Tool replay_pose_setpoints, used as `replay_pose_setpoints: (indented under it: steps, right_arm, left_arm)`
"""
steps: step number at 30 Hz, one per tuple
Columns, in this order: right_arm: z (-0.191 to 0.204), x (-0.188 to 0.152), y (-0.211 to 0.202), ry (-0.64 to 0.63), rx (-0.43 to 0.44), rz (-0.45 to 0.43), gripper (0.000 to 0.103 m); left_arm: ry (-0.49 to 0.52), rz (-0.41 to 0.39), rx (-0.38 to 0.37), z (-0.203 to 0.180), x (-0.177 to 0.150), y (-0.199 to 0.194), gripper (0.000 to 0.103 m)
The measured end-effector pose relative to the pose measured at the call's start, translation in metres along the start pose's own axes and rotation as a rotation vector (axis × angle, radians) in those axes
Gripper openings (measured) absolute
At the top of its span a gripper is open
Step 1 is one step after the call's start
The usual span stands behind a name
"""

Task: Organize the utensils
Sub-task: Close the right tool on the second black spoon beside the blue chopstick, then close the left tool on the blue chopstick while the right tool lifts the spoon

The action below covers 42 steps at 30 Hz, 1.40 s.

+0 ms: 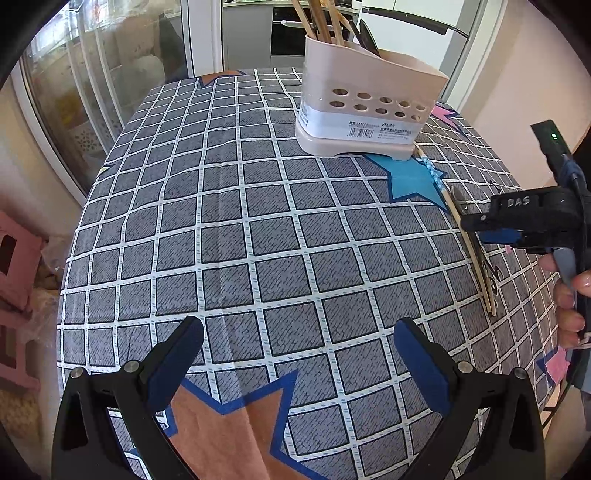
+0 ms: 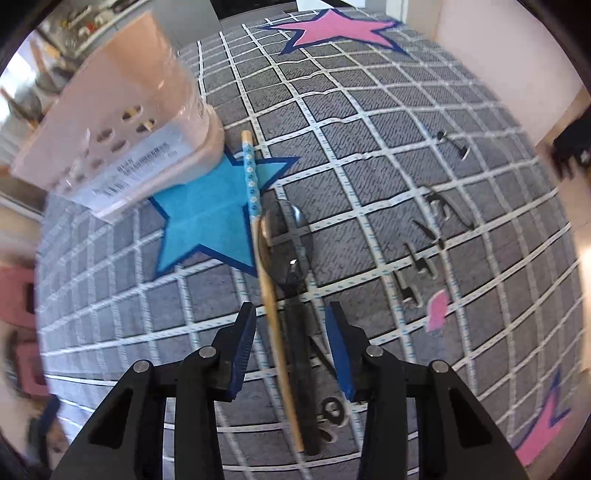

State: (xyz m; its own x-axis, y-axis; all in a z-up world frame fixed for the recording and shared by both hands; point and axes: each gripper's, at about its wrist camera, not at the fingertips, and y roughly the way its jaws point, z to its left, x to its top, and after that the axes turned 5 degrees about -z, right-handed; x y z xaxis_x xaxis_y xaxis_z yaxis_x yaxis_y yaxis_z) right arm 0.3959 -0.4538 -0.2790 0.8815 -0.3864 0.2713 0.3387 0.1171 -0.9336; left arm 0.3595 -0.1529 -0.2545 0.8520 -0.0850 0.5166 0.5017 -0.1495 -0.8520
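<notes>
Wooden chopstick (image 2: 275,314), spoon (image 2: 295,258) between spread right fingers (image 2: 338,347) | left fingers (image 1: 177,354) spread

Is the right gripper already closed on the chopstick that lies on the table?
No: in the right wrist view the right gripper is open, its jaws on either side of the chopstick and the spoon without touching them.

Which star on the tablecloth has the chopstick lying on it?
The blue star beside the utensil holder. The chopstick crosses its right side; the pink star lies bare, farther off.
</notes>
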Motion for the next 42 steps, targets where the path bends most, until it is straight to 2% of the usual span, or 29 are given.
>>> replay_pose_setpoints:
  steps: [3,6,8,14,16,20,22,23,25,29,33,35,42]
  right_arm:
    - [-0.005,0.002,-0.009,-0.031,-0.045,-0.036,0.043]
    - [-0.006,0.003,-0.006,-0.057,-0.073,-0.016,0.043]
    - [-0.003,0.001,0.0,-0.052,-0.055,0.006,0.043]
    - [0.029,-0.007,0.01,-0.138,-0.1,0.002,0.042]
    - [0.04,-0.007,0.012,-0.186,-0.145,0.002,0.038]
    - [0.045,-0.008,0.018,-0.181,-0.148,0.007,0.028]
    - [0.029,-0.002,0.017,-0.153,-0.069,0.022,0.028]
    - [0.023,-0.001,0.016,-0.11,0.0,0.034,0.028]
    - [0.007,0.005,0.009,-0.065,0.041,0.028,0.028]
    - [0.002,0.01,0.003,-0.112,-0.021,0.02,0.028]
    - [0.004,0.007,0.006,-0.13,0.003,0.038,0.028]
    - [0.002,0.002,0.007,-0.168,-0.016,0.041,0.028]
    - [0.044,-0.006,0.017,-0.329,-0.144,0.039,0.028]
  left_arm:
    - [-0.009,0.002,0.003,0.002,-0.002,0.0,0.103]
    - [-0.013,0.009,-0.004,-0.001,-0.001,0.002,0.103]
    - [-0.01,0.007,-0.01,-0.004,0.0,0.002,0.103]
    - [0.002,0.005,-0.006,-0.006,0.002,0.002,0.103]
    - [-0.001,0.006,-0.006,-0.003,0.003,0.002,0.103]
    - [0.0,0.007,-0.009,-0.002,0.008,0.001,0.103]
    - [0.006,0.008,-0.014,-0.005,0.012,0.001,0.103]
    - [0.008,0.004,-0.019,-0.006,0.014,0.0,0.103]
    - [0.009,-0.006,-0.022,-0.01,0.017,-0.002,0.103]
    - [0.013,-0.003,-0.029,-0.017,0.017,-0.001,0.103]
    - [0.01,0.008,-0.029,-0.02,0.016,0.002,0.103]
    - [0.009,0.011,-0.028,-0.02,0.016,0.003,0.103]
    - [0.002,0.026,-0.046,-0.024,0.026,0.01,0.103]
